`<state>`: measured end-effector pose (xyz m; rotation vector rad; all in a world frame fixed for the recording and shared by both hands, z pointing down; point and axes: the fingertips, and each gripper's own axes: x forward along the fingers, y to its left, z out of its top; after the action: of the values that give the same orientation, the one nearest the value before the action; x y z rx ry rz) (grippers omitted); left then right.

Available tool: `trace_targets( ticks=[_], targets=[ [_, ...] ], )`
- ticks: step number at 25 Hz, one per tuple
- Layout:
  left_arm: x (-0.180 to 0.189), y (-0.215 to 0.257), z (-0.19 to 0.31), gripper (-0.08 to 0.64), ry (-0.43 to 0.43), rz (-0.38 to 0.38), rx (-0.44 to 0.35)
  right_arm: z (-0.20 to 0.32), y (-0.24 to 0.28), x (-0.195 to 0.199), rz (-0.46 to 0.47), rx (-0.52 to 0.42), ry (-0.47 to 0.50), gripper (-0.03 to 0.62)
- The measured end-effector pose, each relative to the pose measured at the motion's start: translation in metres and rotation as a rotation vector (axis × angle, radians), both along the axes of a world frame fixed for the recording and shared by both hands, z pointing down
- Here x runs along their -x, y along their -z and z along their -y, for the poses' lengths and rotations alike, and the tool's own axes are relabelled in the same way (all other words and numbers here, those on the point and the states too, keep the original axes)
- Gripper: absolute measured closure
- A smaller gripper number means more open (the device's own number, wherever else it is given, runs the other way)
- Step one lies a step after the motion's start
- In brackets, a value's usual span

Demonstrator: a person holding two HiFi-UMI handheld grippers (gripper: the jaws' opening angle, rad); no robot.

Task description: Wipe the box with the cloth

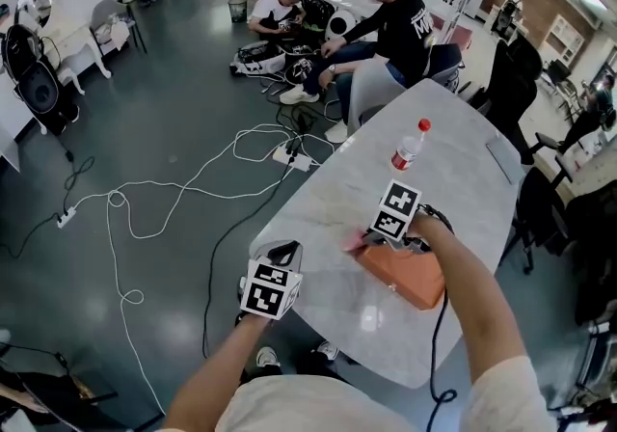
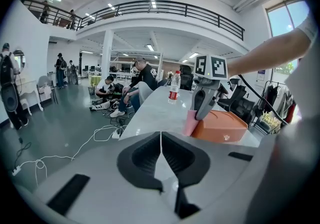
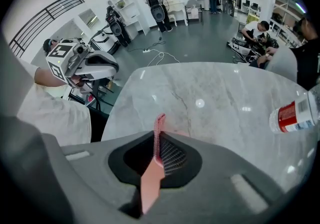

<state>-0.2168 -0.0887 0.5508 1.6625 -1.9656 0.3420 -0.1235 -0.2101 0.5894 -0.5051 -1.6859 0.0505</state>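
Observation:
An orange box (image 1: 405, 273) lies flat on the marble table (image 1: 328, 203) near its front edge. My right gripper (image 1: 378, 239) is at the box's left end, shut on a pink cloth (image 1: 355, 243) that hangs against that end. In the right gripper view the cloth (image 3: 159, 135) stands pinched edge-on between the jaws. The left gripper view shows the box (image 2: 220, 127), the cloth (image 2: 191, 122) and the right gripper (image 2: 207, 95) ahead. My left gripper (image 1: 285, 252) hovers at the table's front left edge, well left of the box, shut with nothing in it (image 2: 160, 135).
A water bottle (image 1: 410, 145) with a red cap stands farther up the table. A thin flat strip (image 1: 499, 162) lies near the right edge. White cables (image 1: 183, 191) snake over the floor on the left. People sit beyond the table's far end; dark chairs (image 1: 511, 73) stand at the right.

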Motion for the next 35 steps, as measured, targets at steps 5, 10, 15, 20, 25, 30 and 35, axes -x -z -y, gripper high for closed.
trace_targets(
  ticks=[5,10,15,20,25,30,35],
  targets=[
    [-0.001,-0.001,-0.009,0.543,-0.015,-0.007,-0.005,-0.015,0.000,-0.002,-0.009,-0.005,-0.005,0.577],
    [0.000,-0.003,-0.020,0.543,-0.027,-0.008,-0.010,-0.031,-0.002,-0.004,-0.014,-0.009,0.000,0.577],
    [0.003,0.001,-0.029,0.543,-0.037,-0.007,-0.016,-0.046,-0.001,-0.008,-0.028,-0.011,0.001,0.577],
    [0.003,0.002,-0.038,0.544,-0.050,-0.005,-0.023,-0.061,0.000,-0.013,-0.008,-0.006,-0.027,0.577],
    [0.001,0.005,-0.045,0.543,-0.091,0.007,-0.025,-0.080,0.010,-0.014,0.062,-0.003,-0.077,0.577],
    [-0.003,0.015,-0.047,0.544,-0.136,0.017,-0.038,-0.098,0.032,-0.016,0.208,-0.018,-0.158,0.577],
    [-0.018,0.019,-0.042,0.543,-0.198,0.017,-0.040,-0.100,0.055,-0.033,0.330,-0.031,-0.329,0.577]
  ],
)
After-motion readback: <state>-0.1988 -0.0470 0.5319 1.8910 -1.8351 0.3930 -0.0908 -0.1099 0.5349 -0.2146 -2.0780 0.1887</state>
